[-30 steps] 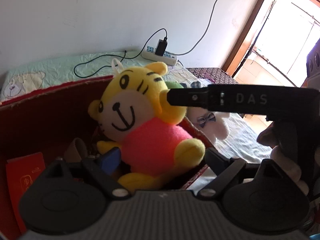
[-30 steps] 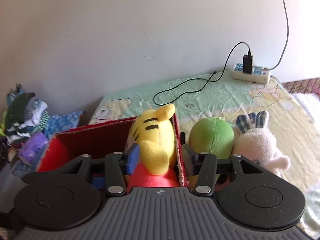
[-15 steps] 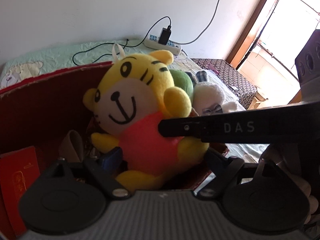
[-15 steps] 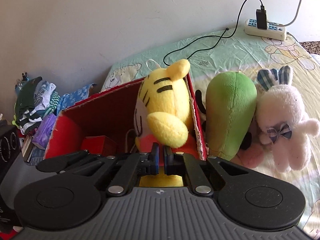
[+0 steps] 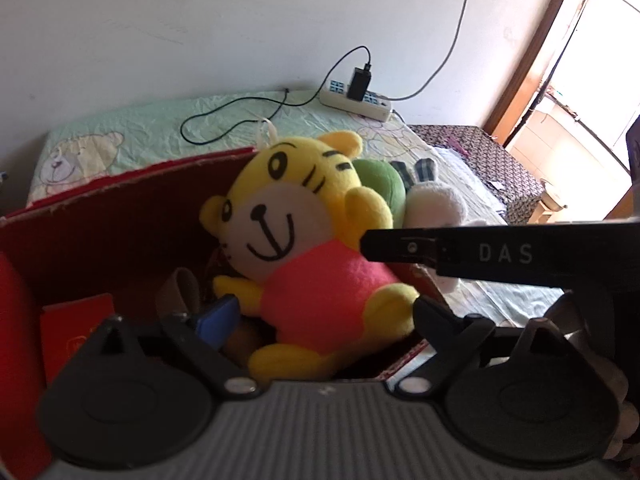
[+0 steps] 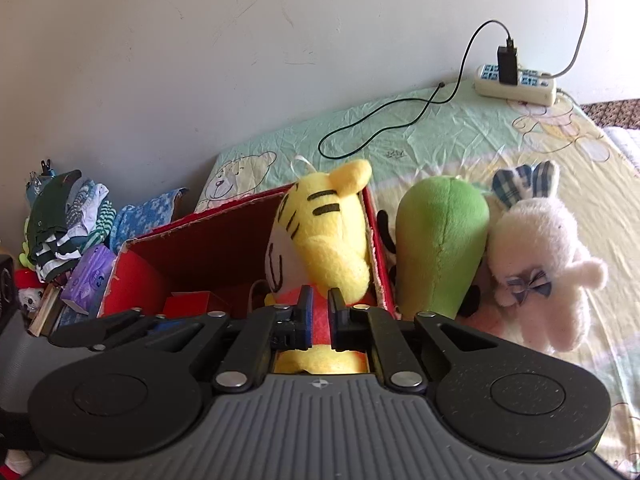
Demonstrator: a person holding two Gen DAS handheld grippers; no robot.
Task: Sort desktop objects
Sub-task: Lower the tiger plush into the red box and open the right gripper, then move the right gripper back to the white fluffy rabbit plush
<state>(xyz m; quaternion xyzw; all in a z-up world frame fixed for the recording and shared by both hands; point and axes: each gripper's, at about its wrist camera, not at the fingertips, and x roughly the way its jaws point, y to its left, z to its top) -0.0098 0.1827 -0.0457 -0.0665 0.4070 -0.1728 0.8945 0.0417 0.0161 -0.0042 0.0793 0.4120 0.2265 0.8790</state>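
You are looking at three plush toys in the right wrist view: one yellow tiger (image 6: 324,236) at centre frame, one green plush (image 6: 440,240) right of centre, and one white rabbit (image 6: 544,264) at far right. One red cardboard box (image 6: 200,240) sits left of centre, with one small red packet (image 6: 188,304) inside it at lower left. One white power strip (image 6: 516,84) lies at upper right, carrying one black charger (image 6: 507,65) and one black cable (image 6: 384,124) that loops across the one bedsheet (image 6: 460,136). One heap of folded clothes (image 6: 68,220) fills the left edge, with one purple packet (image 6: 86,280) below it.
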